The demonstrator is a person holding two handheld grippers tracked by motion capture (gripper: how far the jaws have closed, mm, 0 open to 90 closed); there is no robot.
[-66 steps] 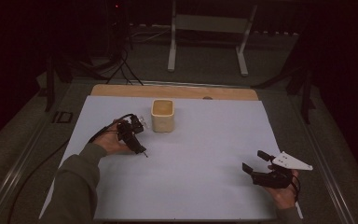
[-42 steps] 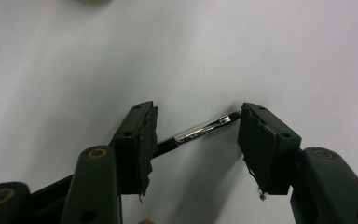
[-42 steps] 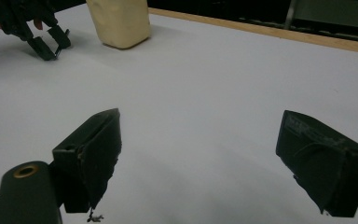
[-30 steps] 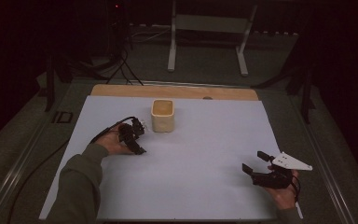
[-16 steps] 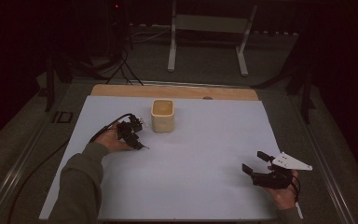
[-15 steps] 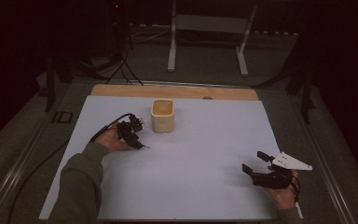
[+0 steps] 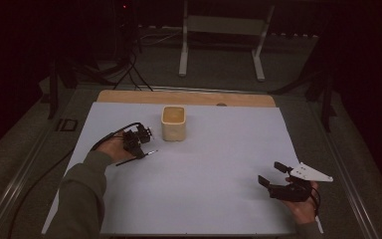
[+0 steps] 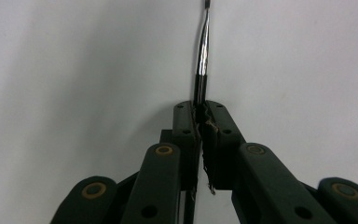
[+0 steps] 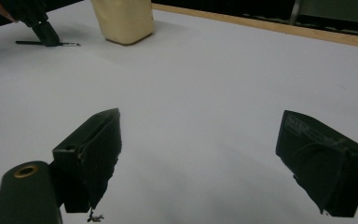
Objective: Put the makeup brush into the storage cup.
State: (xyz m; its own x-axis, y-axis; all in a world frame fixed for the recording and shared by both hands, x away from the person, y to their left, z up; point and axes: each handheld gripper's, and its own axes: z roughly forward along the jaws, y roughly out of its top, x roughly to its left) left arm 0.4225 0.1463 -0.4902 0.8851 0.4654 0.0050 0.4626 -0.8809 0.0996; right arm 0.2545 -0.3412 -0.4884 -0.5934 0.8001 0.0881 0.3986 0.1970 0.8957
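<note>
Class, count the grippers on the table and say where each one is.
2: the left gripper beside the cream cup, shut on a thin brush; the right gripper, open, near the table's right edge.

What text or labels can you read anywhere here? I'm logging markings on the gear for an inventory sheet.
None can be read.
Right gripper: faint raised marks on the top of one jaw, too small and blurred to read.
Cream cup: no print visible.
Slim brush held in the left gripper: no print visible.
White sheet: blank.
</note>
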